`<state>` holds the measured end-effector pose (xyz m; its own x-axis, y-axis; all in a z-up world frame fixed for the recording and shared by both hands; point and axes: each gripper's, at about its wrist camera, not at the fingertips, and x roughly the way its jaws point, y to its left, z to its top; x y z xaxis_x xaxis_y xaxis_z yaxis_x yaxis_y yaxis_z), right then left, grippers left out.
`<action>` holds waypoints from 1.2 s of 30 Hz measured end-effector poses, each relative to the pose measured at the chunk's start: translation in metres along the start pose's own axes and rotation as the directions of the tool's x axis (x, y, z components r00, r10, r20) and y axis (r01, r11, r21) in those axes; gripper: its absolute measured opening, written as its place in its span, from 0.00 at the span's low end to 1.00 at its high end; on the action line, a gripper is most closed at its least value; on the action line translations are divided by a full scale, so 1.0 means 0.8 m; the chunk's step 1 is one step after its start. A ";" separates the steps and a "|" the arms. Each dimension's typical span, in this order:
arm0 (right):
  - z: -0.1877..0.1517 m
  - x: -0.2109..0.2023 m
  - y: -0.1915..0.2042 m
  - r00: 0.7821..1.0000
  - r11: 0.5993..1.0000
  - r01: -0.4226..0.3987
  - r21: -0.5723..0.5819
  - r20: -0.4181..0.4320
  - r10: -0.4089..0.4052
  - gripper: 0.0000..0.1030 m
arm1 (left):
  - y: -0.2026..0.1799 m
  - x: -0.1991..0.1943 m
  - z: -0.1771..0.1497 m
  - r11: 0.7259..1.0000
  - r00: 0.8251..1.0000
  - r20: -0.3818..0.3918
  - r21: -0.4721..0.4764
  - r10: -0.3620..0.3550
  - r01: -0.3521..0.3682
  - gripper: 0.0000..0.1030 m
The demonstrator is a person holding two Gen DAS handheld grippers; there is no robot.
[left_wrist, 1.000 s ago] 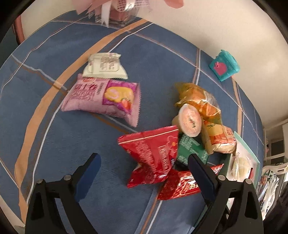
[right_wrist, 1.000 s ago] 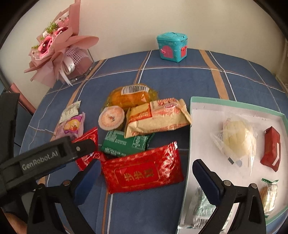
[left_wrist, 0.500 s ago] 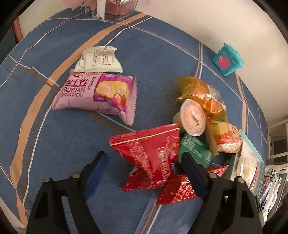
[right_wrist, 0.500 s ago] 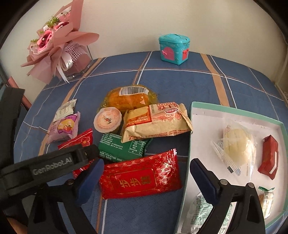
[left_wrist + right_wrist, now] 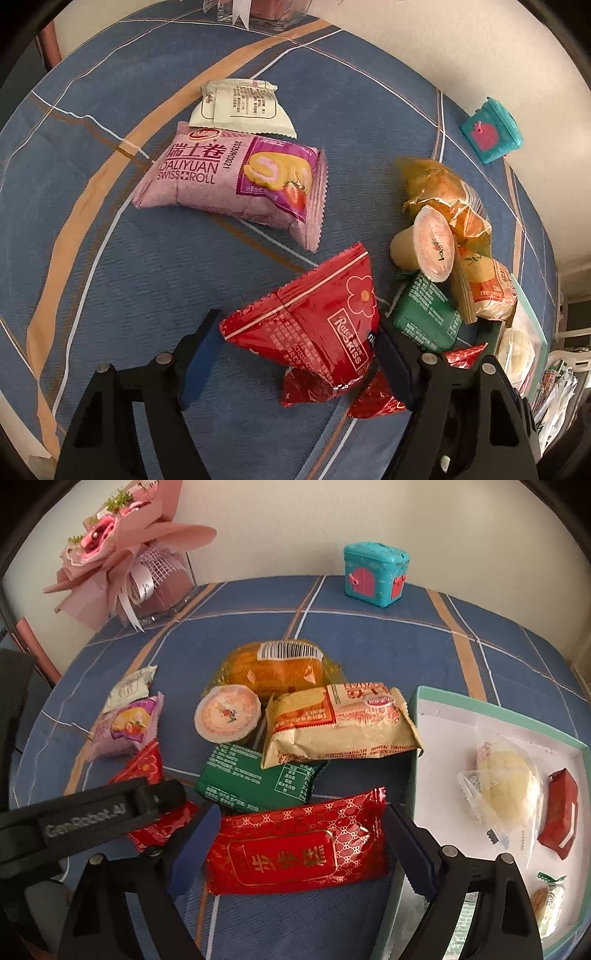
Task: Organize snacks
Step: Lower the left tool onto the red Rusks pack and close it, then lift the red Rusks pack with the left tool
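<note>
A: Where do we have our left gripper (image 5: 295,350)?

B: Its blue pads bracket the red Rater Kiss packet (image 5: 314,332), each at an end of the packet. Whether they press it we cannot tell. The packet lies on the blue plaid tablecloth (image 5: 110,277), overlapping the corner of the red foil pack (image 5: 373,400).

A: And our right gripper (image 5: 301,843)?

B: Spread wide, released, its fingers either side of that red foil pack (image 5: 295,849) with gold lettering, which lies flat on the cloth just beside the teal-rimmed tray (image 5: 498,712).

A: What else do we see among the snacks?

B: Beyond the foil pack, a green packet (image 5: 255,779), partly under a tan wrapped cake (image 5: 340,723). Behind those, a jelly cup (image 5: 227,712) on its side and an orange wrapped bread (image 5: 277,668). Off to the left, the pink Daliyuan Swiss Roll (image 5: 236,177), with a white sachet (image 5: 240,107) touching its far edge.

A: And in the tray?

B: A clear-wrapped pastry (image 5: 502,779), a small red packet (image 5: 559,818), and a small wrapped sweet (image 5: 550,897).
</note>
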<state>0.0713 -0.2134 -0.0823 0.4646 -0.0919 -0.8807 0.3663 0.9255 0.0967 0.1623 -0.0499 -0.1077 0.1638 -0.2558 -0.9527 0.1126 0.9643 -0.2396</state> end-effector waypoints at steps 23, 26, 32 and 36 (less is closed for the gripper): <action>-0.030 0.002 0.016 0.995 0.993 0.003 -0.118 -0.099 -0.015 0.86 | -0.027 0.014 0.002 0.999 1.000 -0.022 0.050 -0.003 0.004 0.56; -0.031 -0.004 0.012 0.995 0.994 0.008 -0.107 -0.099 -0.019 0.86 | -0.033 0.015 -0.005 0.997 0.999 -0.028 0.075 -0.014 0.016 0.52; -0.033 -0.019 -0.004 0.994 0.999 -0.024 -0.039 -0.107 0.020 0.86 | -0.035 0.015 -0.021 0.995 0.998 -0.053 0.090 -0.037 0.041 0.47; -0.037 -0.028 -0.007 0.992 0.999 -0.037 -0.007 -0.120 0.036 0.86 | -0.031 0.017 -0.033 0.995 0.997 -0.066 0.094 -0.038 0.044 0.46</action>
<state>0.0351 -0.2054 -0.0766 0.3769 -0.0138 -0.9261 0.3433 0.9308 0.1258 0.1355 -0.0756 -0.1195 0.0943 -0.2871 -0.9533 0.2110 0.9415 -0.2627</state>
